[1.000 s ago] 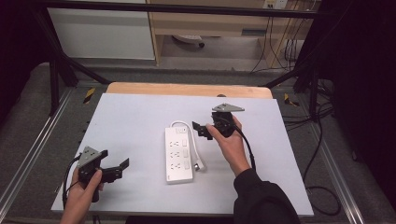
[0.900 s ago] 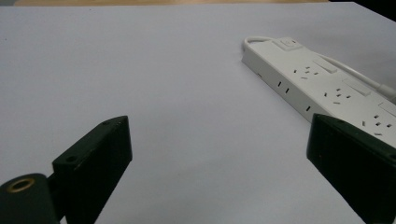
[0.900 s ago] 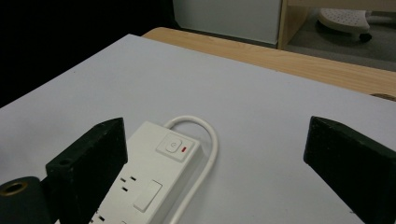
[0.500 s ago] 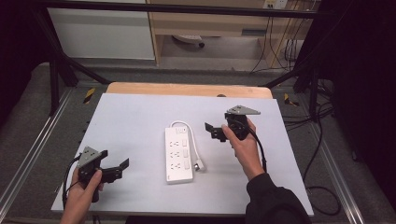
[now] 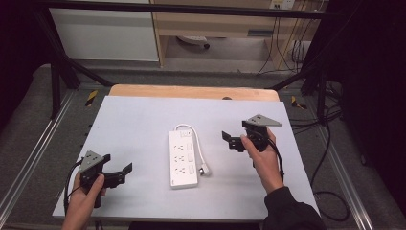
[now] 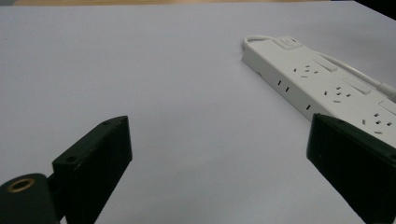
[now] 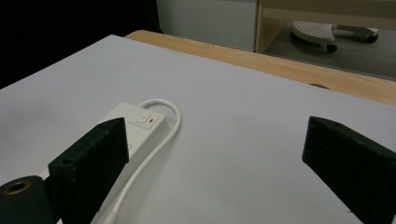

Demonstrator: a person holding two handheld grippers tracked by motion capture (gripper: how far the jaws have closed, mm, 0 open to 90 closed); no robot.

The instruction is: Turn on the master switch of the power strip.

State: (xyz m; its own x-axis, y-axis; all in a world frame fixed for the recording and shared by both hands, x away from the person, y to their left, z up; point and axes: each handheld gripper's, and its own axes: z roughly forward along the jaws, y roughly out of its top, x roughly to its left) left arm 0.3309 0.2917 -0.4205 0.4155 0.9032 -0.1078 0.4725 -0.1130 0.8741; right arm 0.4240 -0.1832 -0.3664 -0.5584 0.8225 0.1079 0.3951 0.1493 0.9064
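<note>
One power strip (image 5: 183, 158), two grippers.
Left gripper (image 5: 125, 171) and right gripper (image 5: 227, 139) both gape wide, empty, flanking the strip's three sockets.

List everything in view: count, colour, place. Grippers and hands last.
power strip: 1, white, middle of the mat, long axis running away from the person
cord: 1, white, loops out of the strip's far end and runs down its right side
plug: 1, white, on the mat right of the strip's near half
mat: 1, pale grey, covers most of the table
table: 1, wood, bare strip along the far edge
cabinet: 1, white, on the floor beyond the table, left
left gripper: 1, black with grey top plate, near left of the mat, open, holding nothing
right gripper: 1, black with grey top plate, right of the strip, open, holding nothing
left hand: 1, on the left gripper's handle
right hand: 1, on the right gripper's handle, dark sleeve
</note>
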